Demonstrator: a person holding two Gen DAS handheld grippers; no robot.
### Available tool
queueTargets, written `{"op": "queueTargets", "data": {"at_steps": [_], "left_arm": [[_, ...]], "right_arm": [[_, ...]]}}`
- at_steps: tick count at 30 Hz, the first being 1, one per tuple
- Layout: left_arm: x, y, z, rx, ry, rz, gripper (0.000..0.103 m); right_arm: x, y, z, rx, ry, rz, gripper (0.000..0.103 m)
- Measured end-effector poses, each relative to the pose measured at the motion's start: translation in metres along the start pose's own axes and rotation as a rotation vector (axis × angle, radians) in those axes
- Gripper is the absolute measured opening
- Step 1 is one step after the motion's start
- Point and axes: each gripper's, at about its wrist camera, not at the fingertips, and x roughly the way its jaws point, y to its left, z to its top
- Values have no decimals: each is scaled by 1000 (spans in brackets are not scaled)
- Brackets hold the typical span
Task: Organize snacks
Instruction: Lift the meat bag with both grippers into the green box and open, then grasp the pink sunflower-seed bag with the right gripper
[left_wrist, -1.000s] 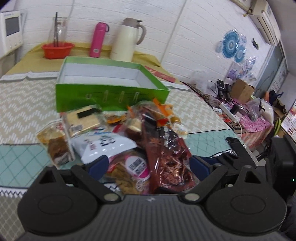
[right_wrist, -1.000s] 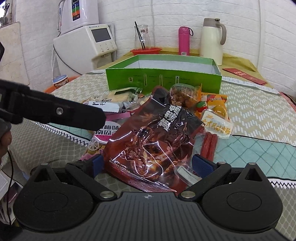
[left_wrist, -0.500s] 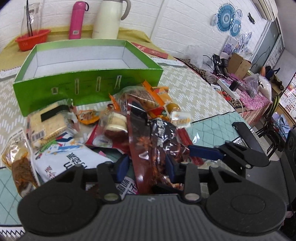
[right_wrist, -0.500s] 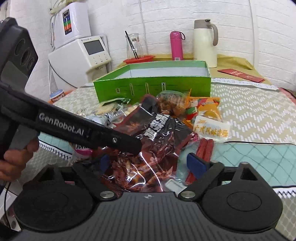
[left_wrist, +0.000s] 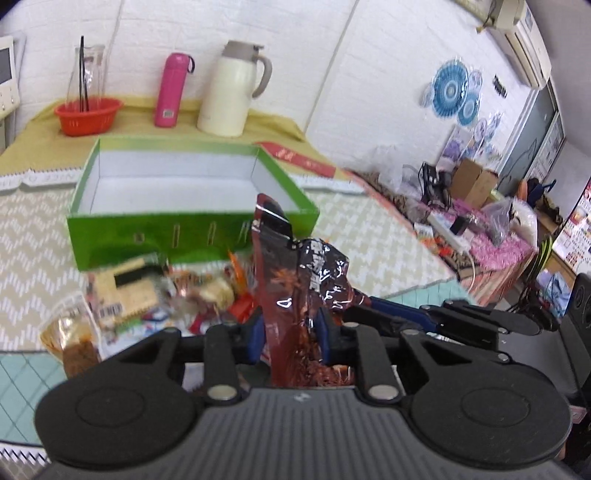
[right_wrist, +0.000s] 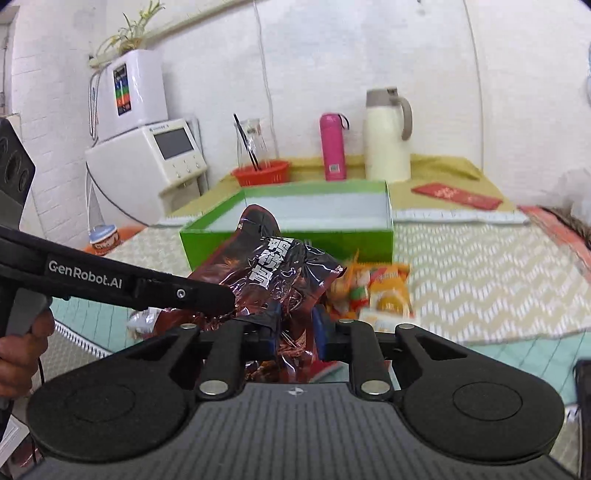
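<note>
So now both grippers are pinching the big dark red snack bag (left_wrist: 295, 295): the left gripper (left_wrist: 290, 332) closed first, the right gripper (right_wrist: 293, 325) just clamped on too. It's lifted off the snack pile (left_wrist: 147, 295), the green box (left_wrist: 110, 229) just beyond, likely next.

- Left gripper (left_wrist: 290, 338) pinches a dark red snack bag (left_wrist: 295, 280) at six o'clock.
- Green box (left_wrist: 192, 206), open, at eleven o'clock.
- Loose snacks (left_wrist: 129, 291) at nine o'clock.
</note>
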Motion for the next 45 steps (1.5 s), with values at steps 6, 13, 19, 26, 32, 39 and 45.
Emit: {"op": "queueTargets", "data": {"at_steps": [6, 13, 19, 26, 32, 39, 45], "left_arm": [[4, 19, 46, -29, -70, 22, 19], [33, 59, 96, -106, -70, 44, 19], [81, 89, 123, -127, -14, 87, 19], [133, 128, 125, -184, 70, 99, 18], [121, 141, 121, -232, -50, 124, 103], [100, 121, 124, -135, -108, 214, 103], [69, 100, 119, -115, -136, 204, 103]], "right_arm": [[30, 4, 42, -74, -69, 2, 34], [91, -8, 81, -49, -67, 19, 34], [151, -33, 93, 31, 10, 30, 35], [200, -47, 78, 64, 119, 27, 39], [195, -35, 77, -58, 55, 2, 103], [181, -24, 76, -152, 43, -19, 103], [151, -7, 83, -194, 11, -34, 103]]}}
